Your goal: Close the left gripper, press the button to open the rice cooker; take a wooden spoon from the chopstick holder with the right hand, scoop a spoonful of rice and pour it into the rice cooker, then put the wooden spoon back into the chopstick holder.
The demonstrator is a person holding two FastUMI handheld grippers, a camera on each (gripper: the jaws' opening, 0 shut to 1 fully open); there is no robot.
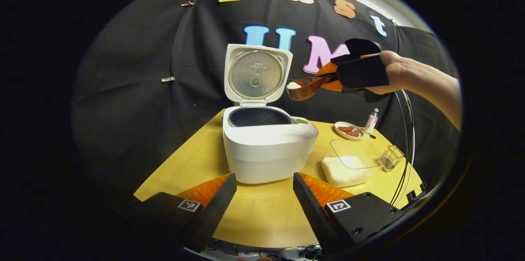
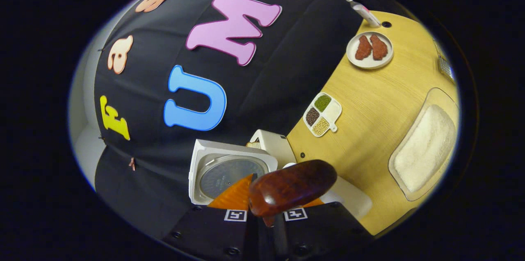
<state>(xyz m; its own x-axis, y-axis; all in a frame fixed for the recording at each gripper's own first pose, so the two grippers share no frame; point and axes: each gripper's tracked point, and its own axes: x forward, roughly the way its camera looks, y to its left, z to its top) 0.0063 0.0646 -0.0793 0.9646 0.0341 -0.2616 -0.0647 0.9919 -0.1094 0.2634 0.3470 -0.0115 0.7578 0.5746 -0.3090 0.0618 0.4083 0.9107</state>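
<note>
The white rice cooker stands in the middle of the table with its lid raised and the dark inner pot showing. My left gripper hovers open in front of it, holding nothing. A hand holds my right gripper in the air to the right of the lid, shut on a wooden spoon. White rice sits in the spoon's bowl, above the cooker's back right edge. In the right gripper view the spoon's rounded back sticks out from my right gripper over the cooker's lid.
A clear tray of rice lies right of the cooker, with the wire chopstick holder beside it. A plate of meat, a small bottle and a divided grain dish sit farther back.
</note>
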